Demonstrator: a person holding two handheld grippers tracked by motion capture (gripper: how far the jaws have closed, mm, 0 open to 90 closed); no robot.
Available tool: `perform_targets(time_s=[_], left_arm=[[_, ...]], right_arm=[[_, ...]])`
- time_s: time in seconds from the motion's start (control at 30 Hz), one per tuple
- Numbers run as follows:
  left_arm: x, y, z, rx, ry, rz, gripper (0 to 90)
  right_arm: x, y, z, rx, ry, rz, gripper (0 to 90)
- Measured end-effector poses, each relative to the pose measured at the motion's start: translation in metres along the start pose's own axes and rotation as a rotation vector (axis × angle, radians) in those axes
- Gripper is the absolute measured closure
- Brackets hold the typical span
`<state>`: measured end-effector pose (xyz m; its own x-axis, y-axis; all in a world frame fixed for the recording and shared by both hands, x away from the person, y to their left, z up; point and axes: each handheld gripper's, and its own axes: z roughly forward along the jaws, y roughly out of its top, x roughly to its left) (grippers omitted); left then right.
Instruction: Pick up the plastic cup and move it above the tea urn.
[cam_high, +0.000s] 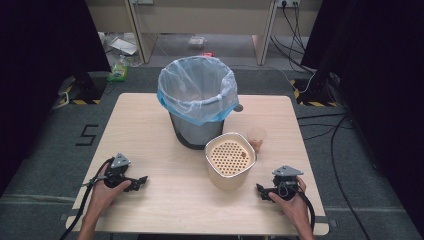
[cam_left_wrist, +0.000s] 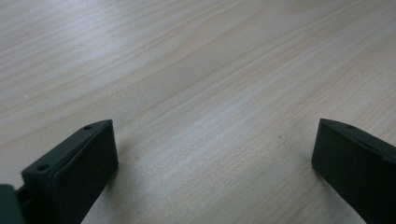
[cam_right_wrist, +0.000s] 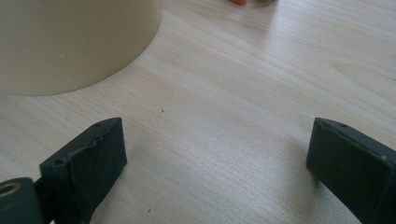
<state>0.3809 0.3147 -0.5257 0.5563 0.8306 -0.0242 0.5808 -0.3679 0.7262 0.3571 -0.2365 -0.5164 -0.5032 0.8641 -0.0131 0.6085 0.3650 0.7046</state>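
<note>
Whole light wooden table (cam_high: 150, 120) seen from above, facing forward; same tabletop (cam_left_wrist: 196, 70) viewed close, low from both gripper cameras.

Counter (cam_high: 150, 125): pale wood with fine grain lines. Bin (cam_high: 192, 132): dark grey, lined with a translucent white bag (cam_high: 197, 85) edged in blue. Container (cam_high: 230, 162): cream, its top perforated in a honeycomb pattern. Cup (cam_high: 257, 136): translucent peach. Fingers (cam_left_wrist: 77, 170): matte black.
</note>
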Motion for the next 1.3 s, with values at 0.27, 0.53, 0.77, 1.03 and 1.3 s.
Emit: perform_targets(time_s=[0.27, 0.53, 0.77, 1.03, 1.3], left_arm=[[0.000, 0.000, 0.000, 0.000, 0.000, 0.000, 0.0], [0.000, 0.000, 0.000, 0.000, 0.000, 0.000, 0.0], [0.000, 0.000, 0.000, 0.000, 0.000, 0.000, 0.0], [0.000, 0.000, 0.000, 0.000, 0.001, -0.001, 0.0], [0.000, 0.000, 0.000, 0.000, 0.001, -0.001, 0.0]], right_arm=[[0.001, 0.001, -0.002, -0.022, 0.013, -0.014, 19.4], [-0.005, 0.002, -0.008, -0.071, -0.022, -0.006, 22.1], [-0.015, 0.012, -0.019, -0.127, -0.056, 0.028, 25.2], [-0.024, 0.037, -0.031, -0.174, -0.073, 0.045, 35.5], [-0.034, 0.056, -0.038, -0.187, -0.082, 0.061, 43.1]])
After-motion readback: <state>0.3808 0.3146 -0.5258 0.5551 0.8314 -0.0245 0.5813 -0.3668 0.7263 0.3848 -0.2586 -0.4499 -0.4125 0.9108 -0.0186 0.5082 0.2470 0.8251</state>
